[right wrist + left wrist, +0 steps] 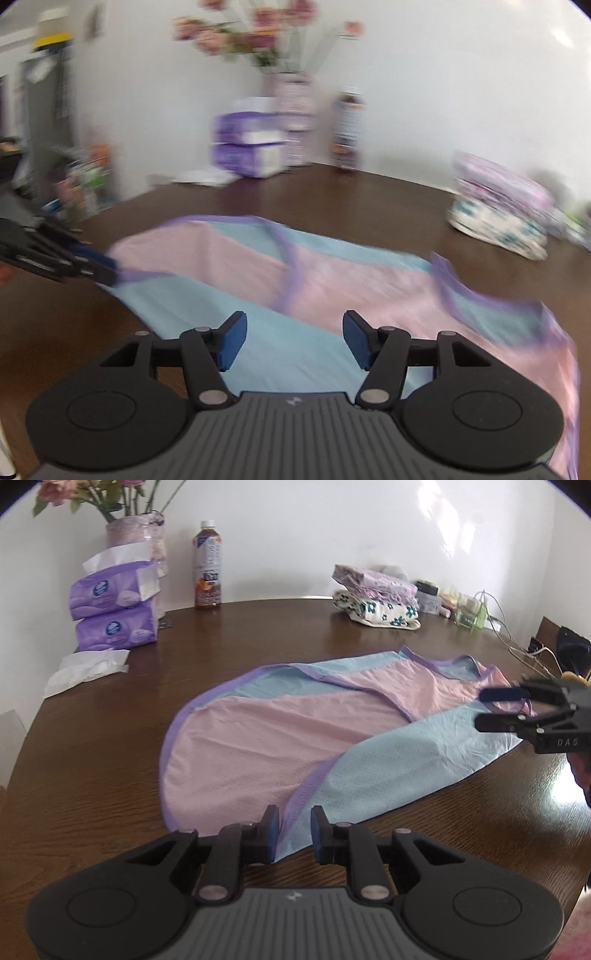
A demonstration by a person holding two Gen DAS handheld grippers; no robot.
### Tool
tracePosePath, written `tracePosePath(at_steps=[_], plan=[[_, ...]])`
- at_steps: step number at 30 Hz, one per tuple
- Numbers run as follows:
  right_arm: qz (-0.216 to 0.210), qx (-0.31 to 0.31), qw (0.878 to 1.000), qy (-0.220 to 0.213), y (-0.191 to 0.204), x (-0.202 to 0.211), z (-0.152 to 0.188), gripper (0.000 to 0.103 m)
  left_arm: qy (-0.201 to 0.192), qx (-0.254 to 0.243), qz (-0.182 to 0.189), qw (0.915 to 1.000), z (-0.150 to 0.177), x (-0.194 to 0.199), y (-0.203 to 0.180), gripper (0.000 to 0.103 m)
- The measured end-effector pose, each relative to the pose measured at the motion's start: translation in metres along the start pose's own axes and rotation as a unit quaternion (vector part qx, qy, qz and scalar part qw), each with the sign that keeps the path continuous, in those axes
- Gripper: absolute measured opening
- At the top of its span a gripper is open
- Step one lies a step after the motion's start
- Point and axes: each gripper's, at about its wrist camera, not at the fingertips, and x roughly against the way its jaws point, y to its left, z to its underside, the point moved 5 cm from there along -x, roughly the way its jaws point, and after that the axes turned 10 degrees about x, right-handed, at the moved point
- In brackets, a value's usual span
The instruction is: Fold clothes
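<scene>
A pink and light-blue garment (295, 731) with purple trim lies spread flat on the brown wooden table (81, 775). My left gripper (294, 829) sits low at the garment's near corner. Its jaws stand a narrow gap apart, with the purple-edged hem lying between them. My right gripper (487, 709) hovers open over the garment's right end. The blurred right wrist view shows the right gripper (294, 339) open above the light-blue panel of the garment (332, 280). There the left gripper (105, 269) touches the far left corner.
Two purple tissue packs (110, 605), loose tissues (85, 668), a drink bottle (208, 565) and a flower vase (136, 531) stand at the back left. A stack of folded clothes (376, 598) sits at the back. Small items and cables (480, 616) crowd the right edge.
</scene>
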Motion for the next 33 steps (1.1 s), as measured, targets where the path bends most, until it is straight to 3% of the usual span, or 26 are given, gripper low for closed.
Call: tracePosePath(at_steps=[3,5,9,10,12,15,24,28,31,33], plan=[[-0.058,0.030,0.998,0.016,0.015,-0.028,-0.020,0.057,0.003,-0.008,-0.001,1.0000,0.002,-0.001,-0.001,0.016],[-0.087,0.044,0.995,0.026,0.022,-0.044,-0.032,0.050,0.004,-0.013,-0.004,0.9999,0.004,-0.001,-0.002,0.016],[-0.128,0.057,0.989,0.055,0.033,-0.070,-0.044,0.044,0.008,-0.025,-0.011,0.9996,0.006,0.000,-0.003,0.016],[-0.133,0.060,0.987,0.064,0.034,-0.075,-0.045,0.038,0.009,-0.030,-0.013,0.9994,0.006,-0.001,-0.003,0.016],[-0.140,0.068,0.984,0.081,0.037,-0.081,-0.042,0.007,0.011,-0.043,-0.019,0.9989,0.006,-0.002,-0.005,0.002],[-0.141,0.075,0.984,0.079,0.039,-0.079,-0.043,0.002,0.003,-0.061,-0.027,0.9978,0.002,0.001,-0.007,0.001],[-0.102,0.085,0.989,0.062,0.040,-0.080,-0.055,0.000,-0.010,-0.093,-0.058,0.9940,-0.013,-0.003,-0.009,0.001],[-0.102,0.046,0.992,0.064,0.032,-0.087,-0.054,0.003,-0.008,-0.098,-0.076,0.9923,-0.012,-0.012,-0.010,0.001],[-0.078,0.042,0.995,0.047,0.028,-0.077,-0.054,0.009,-0.004,-0.098,-0.096,0.9905,-0.010,-0.017,-0.009,0.012],[-0.051,0.043,0.997,0.036,0.025,-0.066,-0.051,0.029,-0.014,-0.098,-0.103,0.9898,-0.010,-0.015,-0.011,0.016]])
